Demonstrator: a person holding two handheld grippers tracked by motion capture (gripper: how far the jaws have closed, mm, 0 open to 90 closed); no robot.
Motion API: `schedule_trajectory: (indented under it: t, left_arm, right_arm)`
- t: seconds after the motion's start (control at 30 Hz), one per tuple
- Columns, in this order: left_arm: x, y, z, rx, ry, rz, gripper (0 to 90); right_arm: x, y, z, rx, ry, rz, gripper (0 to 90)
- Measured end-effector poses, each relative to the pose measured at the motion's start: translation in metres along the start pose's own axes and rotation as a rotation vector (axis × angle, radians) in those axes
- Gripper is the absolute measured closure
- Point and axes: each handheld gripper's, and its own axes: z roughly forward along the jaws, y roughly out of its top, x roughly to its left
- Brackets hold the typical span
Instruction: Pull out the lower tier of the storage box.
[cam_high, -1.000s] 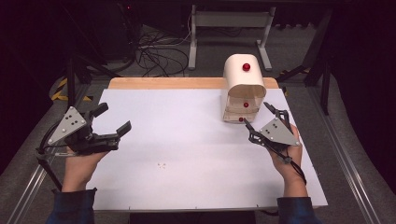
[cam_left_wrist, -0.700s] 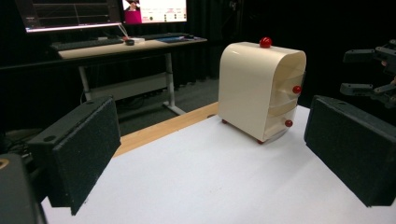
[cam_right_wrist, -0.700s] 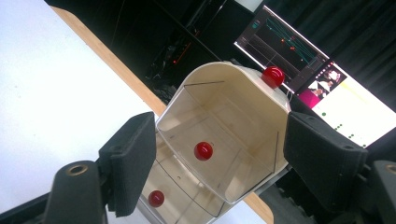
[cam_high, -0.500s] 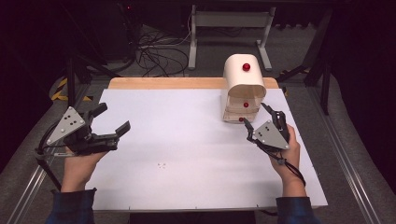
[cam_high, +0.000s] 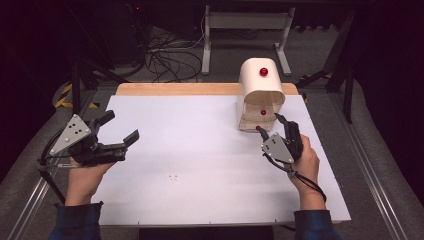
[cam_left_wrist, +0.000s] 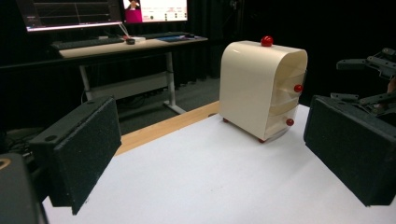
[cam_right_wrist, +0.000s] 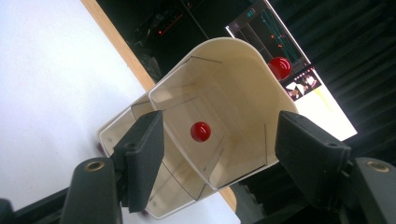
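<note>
Since a second ago the right gripper (cam_high: 268, 124) has turned and crept toward the cream drawer unit (cam_high: 261, 95), its tips now just beside the unit's lower front; the left gripper (cam_high: 120, 129) has kept its place. Nearest, the person's left hand (cam_high: 86, 167) lies near the table's (cam_high: 200, 200) left edge, forearm coming up from the near edge, the gripper pointing across the white top with its jaws wide and nothing between them. The right hand (cam_high: 306, 162) sits by the right edge, wrist bent so that its gripper aims up at the unit; its jaws also stand wide, bracketing a red drawer knob (cam_right_wrist: 200, 131) in the right gripper view without touching it. Farther off, the drawer unit stands upright at the far right corner, another red knob (cam_high: 263, 71) on its top.
</note>
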Motion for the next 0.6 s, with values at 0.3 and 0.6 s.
schedule_trajectory:
  t: [0.3,0.6]
  left_arm:
    - [0.000,-0.001,0.000,0.008,-0.006,0.009,6.4]
    - [0.001,-0.001,0.000,0.008,-0.005,0.008,6.4]
  right_arm:
    - [0.013,-0.003,0.007,0.045,-0.026,-0.135,36.0]
    - [0.026,-0.004,0.012,0.068,-0.052,-0.256,37.1]
